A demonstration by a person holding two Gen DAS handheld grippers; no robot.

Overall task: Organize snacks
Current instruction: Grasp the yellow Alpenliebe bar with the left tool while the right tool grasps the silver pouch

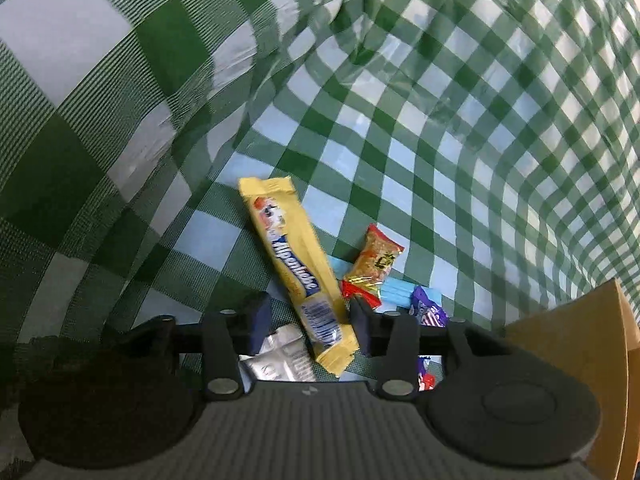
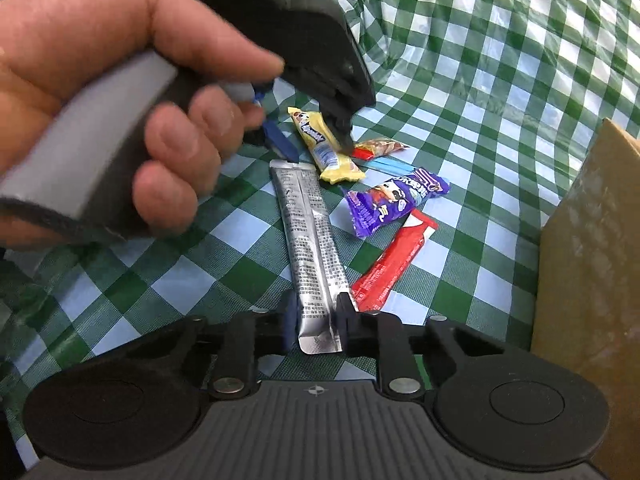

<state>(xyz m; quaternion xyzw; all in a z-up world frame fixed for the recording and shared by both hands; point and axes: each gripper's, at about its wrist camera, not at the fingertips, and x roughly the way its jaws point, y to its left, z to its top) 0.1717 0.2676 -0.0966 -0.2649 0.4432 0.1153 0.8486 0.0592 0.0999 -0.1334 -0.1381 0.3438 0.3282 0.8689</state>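
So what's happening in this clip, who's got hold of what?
A person is sorting snack packets on a green checked tablecloth, with a hand-held gripper in each hand. The right gripper is closed on the near end of a long silver packet. The left gripper straddles a yellow candy bar, its jaws open either side, not yet gripping. A purple packet, a red packet and a small orange packet lie loose nearby, beside a cardboard box.

tablecloth (image 2: 500, 80): green-white check | Alpenliebe bar (image 1: 298, 276): yellow | sachet (image 2: 312, 248): silver
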